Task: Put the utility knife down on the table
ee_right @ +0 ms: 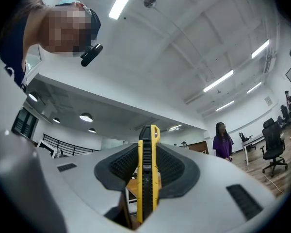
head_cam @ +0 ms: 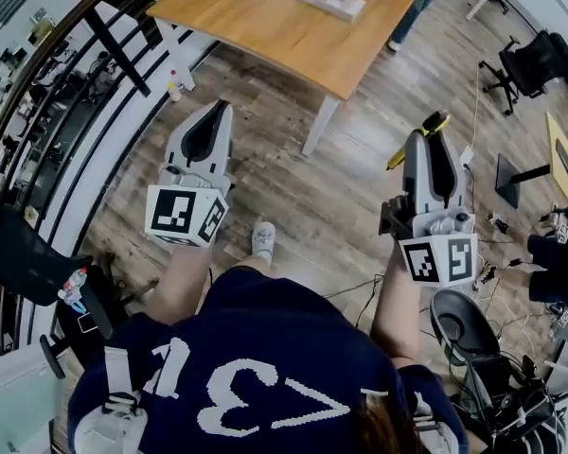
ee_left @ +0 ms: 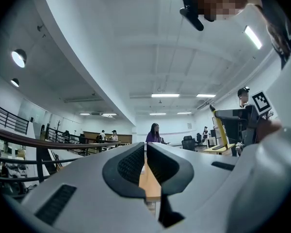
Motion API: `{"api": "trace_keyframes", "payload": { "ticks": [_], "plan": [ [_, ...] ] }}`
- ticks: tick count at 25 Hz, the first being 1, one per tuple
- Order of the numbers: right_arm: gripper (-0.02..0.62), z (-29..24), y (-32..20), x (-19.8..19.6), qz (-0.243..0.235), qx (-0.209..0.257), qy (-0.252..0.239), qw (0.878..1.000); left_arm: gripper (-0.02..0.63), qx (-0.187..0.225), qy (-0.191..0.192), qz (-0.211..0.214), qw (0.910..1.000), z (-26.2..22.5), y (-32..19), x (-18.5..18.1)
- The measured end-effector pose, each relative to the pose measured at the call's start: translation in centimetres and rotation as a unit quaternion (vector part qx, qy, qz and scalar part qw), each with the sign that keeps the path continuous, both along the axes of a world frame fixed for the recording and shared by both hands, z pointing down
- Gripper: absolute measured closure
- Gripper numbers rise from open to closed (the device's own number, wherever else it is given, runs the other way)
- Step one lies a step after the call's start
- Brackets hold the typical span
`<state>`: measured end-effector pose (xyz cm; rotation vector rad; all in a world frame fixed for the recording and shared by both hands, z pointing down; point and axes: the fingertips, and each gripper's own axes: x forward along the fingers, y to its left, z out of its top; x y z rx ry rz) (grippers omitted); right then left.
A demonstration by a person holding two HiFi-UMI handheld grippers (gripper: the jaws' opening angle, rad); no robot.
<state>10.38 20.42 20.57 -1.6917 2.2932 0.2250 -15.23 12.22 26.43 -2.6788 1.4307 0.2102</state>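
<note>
A yellow and black utility knife (ee_right: 146, 178) stands upright between the jaws of my right gripper (ee_right: 146, 176), which is shut on it. In the head view the knife (head_cam: 422, 135) sticks out past the right gripper (head_cam: 430, 149), held over the wooden floor, short of the wooden table (head_cam: 265, 22). My left gripper (head_cam: 208, 130) is also held over the floor, to the left. Its jaws are shut with nothing between them (ee_left: 145, 166). The table (ee_left: 149, 183) shows as a thin strip behind them.
A flat box (head_cam: 331, 0) lies on the far side of the table. A black railing (head_cam: 66, 93) runs along the left. Office chairs (head_cam: 525, 64) and cables (head_cam: 497, 253) are on the right. A person in purple (ee_right: 222, 142) stands beyond the table.
</note>
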Motion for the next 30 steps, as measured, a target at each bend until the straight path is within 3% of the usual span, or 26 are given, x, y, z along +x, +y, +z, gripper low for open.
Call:
{"api": "trace_keyframes", "payload": {
  "ticks": [8,16,24,30],
  "plan": [
    [0.469,-1.6,-9.8,0.5,0.015,0.011,-0.010,1.000,0.578,0.007,0.001,0.024,0.9997,-1.4,-10.9,1.2],
    [0.469,-0.8,-15.3,0.8,0.014,-0.004,-0.017,1.000,0.578,-0.009,0.004,0.028,0.9996,-0.3,-16.3,1.4],
    [0.469,-0.7,-24.2,2.3,-0.024,0.001,-0.011,1.000,0.578,-0.010,0.001,-0.007,0.9999,0.5,-22.8,2.6],
    [0.469,-1.8,-33.0,6.4,-0.061,0.010,-0.015,0.998,0.578,0.003,0.006,-0.039,0.9992,-1.2,-30.4,6.2]
  ]
}}
